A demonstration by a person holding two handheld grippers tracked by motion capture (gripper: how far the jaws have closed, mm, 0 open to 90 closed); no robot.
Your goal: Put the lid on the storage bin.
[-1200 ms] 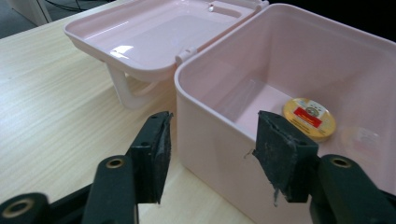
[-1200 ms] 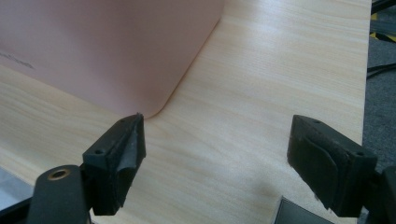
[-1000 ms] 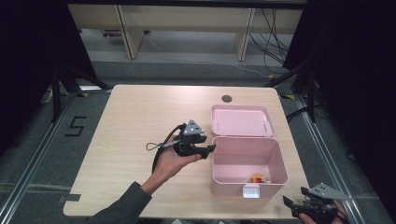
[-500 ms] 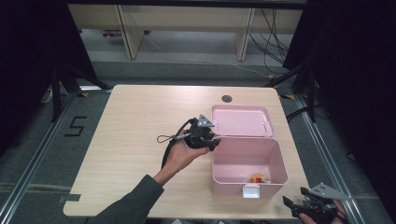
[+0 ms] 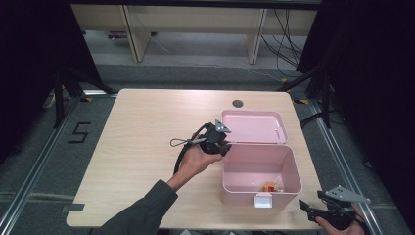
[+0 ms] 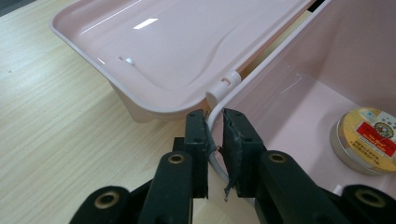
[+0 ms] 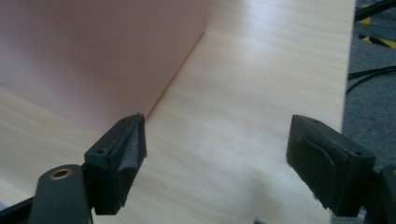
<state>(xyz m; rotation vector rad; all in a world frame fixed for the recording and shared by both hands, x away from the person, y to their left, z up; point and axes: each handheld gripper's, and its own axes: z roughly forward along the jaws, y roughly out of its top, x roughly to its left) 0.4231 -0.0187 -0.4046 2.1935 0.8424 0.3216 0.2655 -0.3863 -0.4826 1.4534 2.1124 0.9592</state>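
on the table (image 5: 137, 132) the pink box (image 5: 244, 169) is standing open at the right with its lid (image 5: 252, 126) lying back, the left gripper (image 6: 214, 122), its jaws having just been closing, is pinching the box's rim, and the right gripper (image 7: 215, 140) is gaping wide beside it.

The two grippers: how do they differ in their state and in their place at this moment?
The left gripper is shut on the pink box's rim beside the hinge; its jaws have just closed. The right gripper stands wide open and holds nothing. The left gripper works at the box's back left corner near the open lid; the right gripper waits at the table's near right corner. Both have black jaws and are hand-held.
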